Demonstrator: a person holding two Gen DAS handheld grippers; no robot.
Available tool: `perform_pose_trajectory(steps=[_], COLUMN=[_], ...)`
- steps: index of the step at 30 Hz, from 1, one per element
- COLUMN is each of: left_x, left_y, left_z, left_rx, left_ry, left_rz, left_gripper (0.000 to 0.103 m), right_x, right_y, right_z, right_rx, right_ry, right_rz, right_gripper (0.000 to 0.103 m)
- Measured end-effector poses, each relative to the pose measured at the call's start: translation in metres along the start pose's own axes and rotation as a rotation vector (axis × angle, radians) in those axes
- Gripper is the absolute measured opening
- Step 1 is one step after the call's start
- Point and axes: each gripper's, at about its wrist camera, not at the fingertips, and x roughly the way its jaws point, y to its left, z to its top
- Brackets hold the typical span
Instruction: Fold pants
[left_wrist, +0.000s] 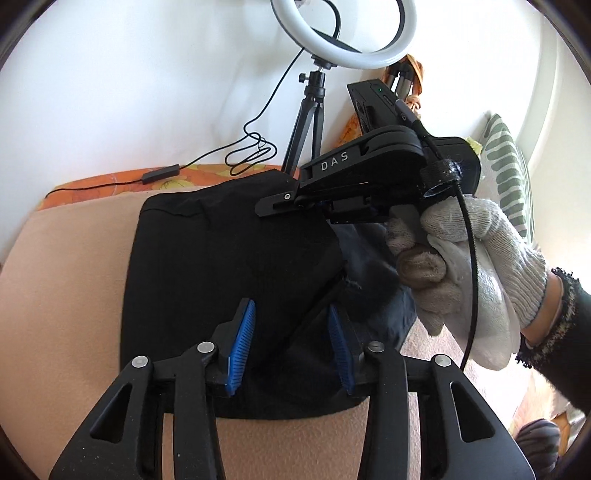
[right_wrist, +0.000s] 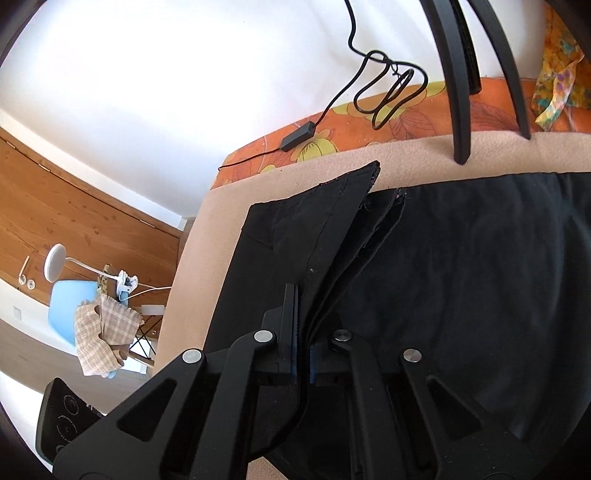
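Observation:
Black pants lie folded on a beige blanket. My left gripper hovers over their near part with its blue-padded jaws apart and nothing between them. In the right wrist view, my right gripper is shut on a layered edge of the pants, lifting that fold off the flat part. The right gripper's body, held by a white-gloved hand, shows in the left wrist view above the pants' right side.
A ring light on a black tripod stands at the blanket's far edge, its cable and inline box lying on an orange floral cover. A striped cushion lies at right. A blue chair stands off the left side.

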Motion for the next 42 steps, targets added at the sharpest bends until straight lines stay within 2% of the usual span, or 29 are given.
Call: perform_pose_trajectory(steps=[4,6,9,21,29,36,38,39,42], left_x=[-0.021,-0.019,-0.009,0.041,0.065,0.078,0.079,0.079,0.075], left_y=[0.014,0.023,0.033,-0.006,-0.013,-0.014,-0.014,-0.014,-0.008], left_z=[-0.002,-0.001,0.001,0.007,0.003,-0.009,-0.011,-0.012,-0.012], left_rx=[-0.013,-0.032,-0.076,0.035,0.05,0.042,0.034,0.034,-0.014], left_ry=[-0.021,-0.019,-0.004,0.075,0.139,0.191,0.193,0.188,0.187], left_rz=[0.045,0.092,0.102,0.124,0.164,0.198,0.204,0.207,0.18], left_gripper=[0.041,0.041,0.041,0.041,0.041,0.041,0.042,0.042,0.042], right_x=[-0.033,-0.051,-0.078,-0.162,-0.164,-0.139,-0.138,-0.139,-0.155], right_y=[-0.004,-0.011,-0.025,-0.093,-0.141,-0.147,-0.149,-0.148,-0.136], right_z=[0.008,0.01,0.012,-0.002,-0.004,-0.002,-0.002,-0.003,-0.006], right_rx=[-0.033,-0.04,-0.045,0.014,0.05,-0.024,-0.025,-0.025,-0.052], right_ry=[-0.034,-0.048,-0.062,-0.092,-0.094,-0.08,-0.072,-0.075,-0.125], right_rz=[-0.027,-0.054,-0.106,-0.208,-0.281,-0.378,-0.418,-0.438,-0.521], right_gripper=[0.005,0.005,0.005,0.005,0.005,0.005,0.011,0.018,0.028])
